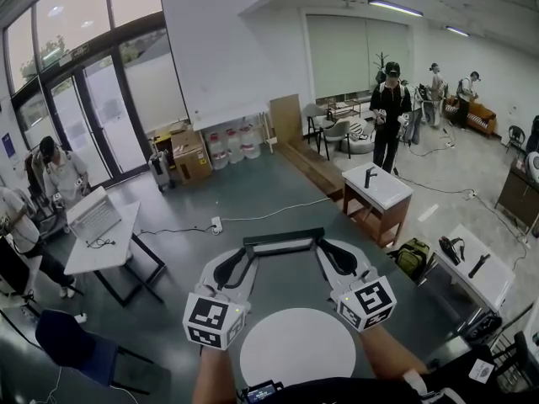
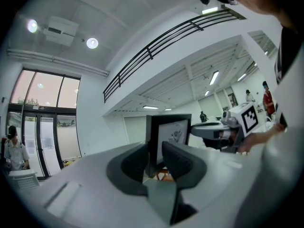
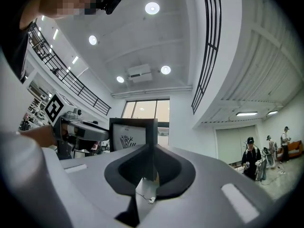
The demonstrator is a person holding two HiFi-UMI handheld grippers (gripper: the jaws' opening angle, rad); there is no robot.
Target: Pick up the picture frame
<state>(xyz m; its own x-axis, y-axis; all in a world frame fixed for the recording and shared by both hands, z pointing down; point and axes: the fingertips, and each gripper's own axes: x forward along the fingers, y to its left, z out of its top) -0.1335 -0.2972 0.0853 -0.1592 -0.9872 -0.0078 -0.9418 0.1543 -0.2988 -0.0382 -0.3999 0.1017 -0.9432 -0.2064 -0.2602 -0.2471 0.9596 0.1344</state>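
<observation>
Head view looks down over a wide hall floor (image 1: 253, 192) to a round white surface (image 1: 292, 346) right below the person, with nothing on the part that shows. The frame (image 1: 283, 244) is off that surface, held in the air above its far edge. Its long axis runs side to side across the person's front, and its picture face is turned towards the person.

Each short end of the frame sits in one tool. The left hand-held gripper (image 1: 249, 255) has the left end and the right hand-held gripper (image 1: 320, 251) has the right end, so neither hand is nearer than the other. The frame lies straight ahead of both, spanning the gap between them.

Left gripper view shows the frame's dark border (image 2: 172, 132) standing upright between the jaws, which sit at a middling width with the pads against it. Right gripper view shows the jaws drawn narrow, pinching the thin edge of the frame (image 3: 128, 134) along their centre line.

I judge the pick-up as good as done. Any further lift would need both hands to rise together and keep their spacing, since the frame hangs by its two ends alone
</observation>
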